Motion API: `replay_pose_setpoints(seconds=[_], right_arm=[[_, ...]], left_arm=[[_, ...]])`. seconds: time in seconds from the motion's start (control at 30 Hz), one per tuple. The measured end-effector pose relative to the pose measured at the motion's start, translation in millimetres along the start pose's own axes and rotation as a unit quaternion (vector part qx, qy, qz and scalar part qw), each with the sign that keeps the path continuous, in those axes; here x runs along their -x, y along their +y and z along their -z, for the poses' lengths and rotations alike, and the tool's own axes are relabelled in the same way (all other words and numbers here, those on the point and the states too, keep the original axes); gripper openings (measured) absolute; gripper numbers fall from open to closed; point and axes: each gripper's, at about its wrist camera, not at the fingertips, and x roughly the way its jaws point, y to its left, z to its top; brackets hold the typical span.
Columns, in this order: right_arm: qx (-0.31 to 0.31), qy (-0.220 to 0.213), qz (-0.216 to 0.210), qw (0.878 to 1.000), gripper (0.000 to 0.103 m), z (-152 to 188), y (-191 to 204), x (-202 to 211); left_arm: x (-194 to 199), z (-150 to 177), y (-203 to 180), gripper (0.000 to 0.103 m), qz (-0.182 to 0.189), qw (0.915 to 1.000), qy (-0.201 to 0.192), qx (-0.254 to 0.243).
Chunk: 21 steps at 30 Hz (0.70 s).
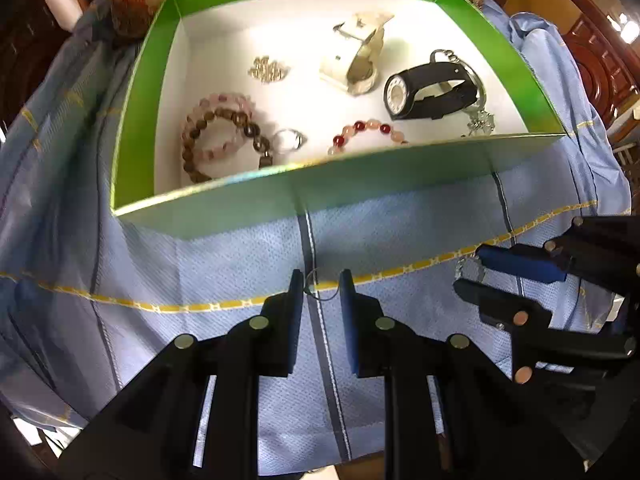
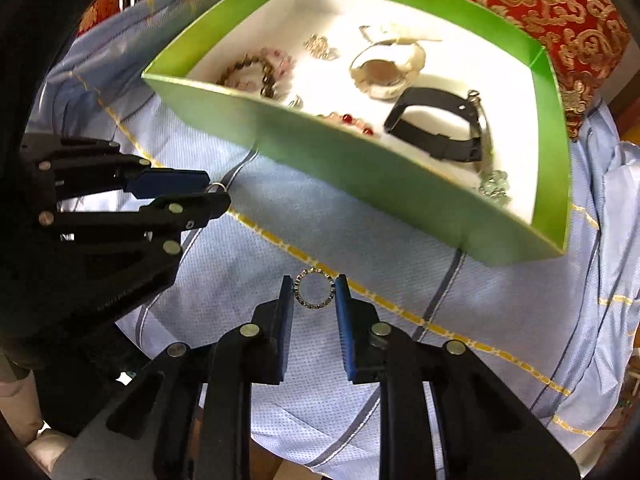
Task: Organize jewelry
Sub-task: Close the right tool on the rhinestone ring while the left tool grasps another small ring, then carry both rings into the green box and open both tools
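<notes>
The right gripper (image 2: 312, 292) holds a small silver ring set with tiny stones (image 2: 312, 289) between its blue pads, above the light blue cloth with yellow stripes (image 2: 400, 272) and just before the near wall of the green cardboard box with white floor (image 2: 360, 168). The left gripper (image 1: 320, 286) pinches a thin wire ring (image 1: 320, 286) over the same cloth — the fingers narrow. Inside the box lie a black wristwatch (image 1: 430, 90), a white wristwatch (image 1: 354, 60), a brown and pink bead bracelet (image 1: 218, 134) near its left wall and a red and pink bead bracelet (image 1: 366, 132) at its near wall.
</notes>
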Motion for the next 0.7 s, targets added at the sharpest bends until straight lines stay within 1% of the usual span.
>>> replay_pose_setpoints(seconds=[0.1, 0.13, 0.2, 0.23, 0.4, 0.47, 0.57, 0.63, 0.7], right_arm=[[-0.003, 0.003, 0.004, 1.0, 0.021, 1.4, -2.5, -1.0], [-0.002, 0.004, 0.005, 1.0, 0.021, 12.4, -6.9, 5.5], [0.0, 0.006, 0.008, 1.0, 0.021, 15.6, -6.6, 6.3], [-0.001, 0.005, 0.008, 1.0, 0.021, 17.2, -5.7, 7.5], [-0.01, -0.012, 0.002, 1.0, 0.021, 12.1, -4.9, 18.2], [-0.017, -0.03, -0.006, 0.999, 0.021, 11.8, -9.4, 30.6], [-0.031, -0.072, -0.022, 0.997, 0.021, 10.2, -21.4, 55.5], [-0.042, -0.114, -0.032, 0.992, 0.021, 9.0, -29.4, 77.0], [-0.059, -0.166, -0.038, 0.984, 0.021, 6.7, -40.1, 100.9]], left_arm=[[2.3, 1.4, -1.9, 0.019, -0.007, 1.0, -0.002, -0.004], [1.6, 2.7, -2.3, 0.019, -0.009, 0.9999, -0.003, -0.005], [6.0, 9.2, -9.5, 0.019, -0.014, 0.9998, -0.007, -0.009], [7.6, 6.8, -8.0, 0.019, -0.016, 0.9998, -0.01, -0.01], [19.1, 7.3, -14.2, 0.019, -0.018, 0.9992, -0.031, -0.02], [26.4, 7.2, -15.8, 0.019, -0.019, 0.9985, -0.045, -0.024], [45.4, 7.4, -18.5, 0.019, -0.013, 0.9956, -0.087, -0.033], [64.3, 5.6, -18.1, 0.019, -0.003, 0.992, -0.121, -0.035], [84.9, -1.0, -13.8, 0.019, 0.009, 0.9873, -0.156, -0.03]])
